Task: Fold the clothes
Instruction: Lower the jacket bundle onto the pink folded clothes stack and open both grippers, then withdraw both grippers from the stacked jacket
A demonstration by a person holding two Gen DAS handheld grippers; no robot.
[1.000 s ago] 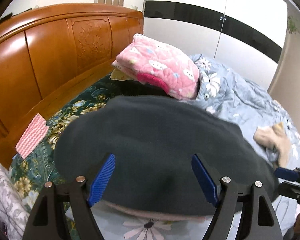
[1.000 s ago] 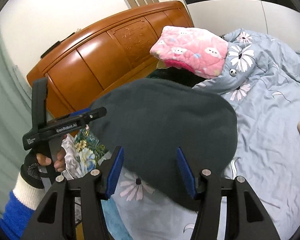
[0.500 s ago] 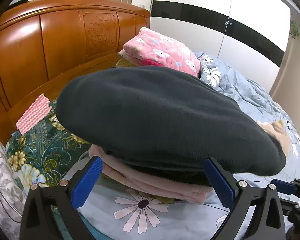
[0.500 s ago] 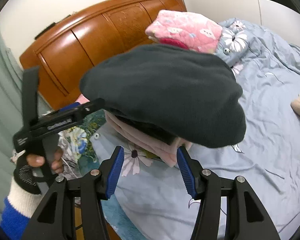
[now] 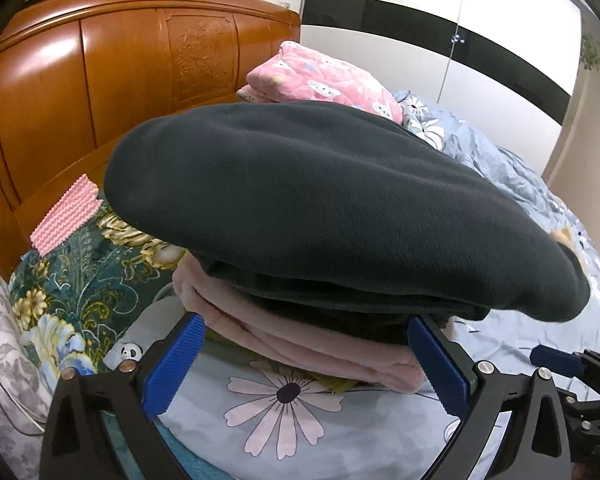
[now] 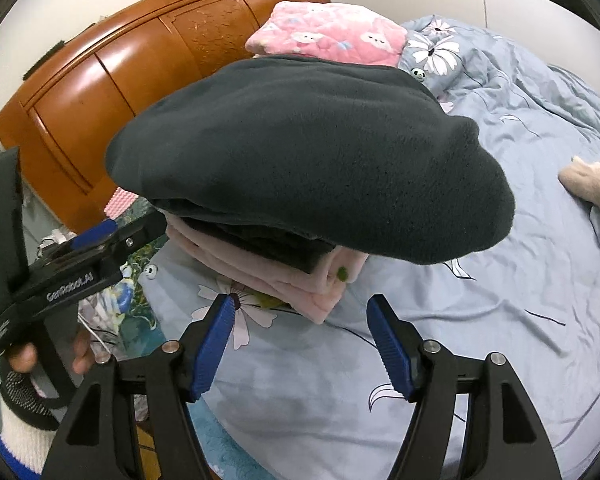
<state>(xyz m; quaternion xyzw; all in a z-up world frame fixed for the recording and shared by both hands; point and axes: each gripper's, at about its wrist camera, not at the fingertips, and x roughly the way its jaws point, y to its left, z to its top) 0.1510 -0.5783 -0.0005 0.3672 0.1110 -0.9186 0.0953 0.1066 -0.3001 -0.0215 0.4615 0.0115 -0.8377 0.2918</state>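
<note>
A folded dark fleece garment lies on top of a stack of folded pink clothes on the blue flowered bed cover. My left gripper stands wide open at the near edge of the stack; its pads flank the pink layer and do not press on it. My right gripper sits just in front of the stack's corner, its jaws opening, with nothing gripped. The right wrist view also shows the left gripper in a gloved hand.
A carved wooden headboard runs behind. A folded pink quilted blanket lies beyond the stack. A dark floral pillow and a pink zigzag cloth are on the left. A beige garment lies on the right.
The dark garment has come out of both grippers and now rests on the pink stack. Both grippers sank and drew back toward the stack's near edge, and their jaws widened.
</note>
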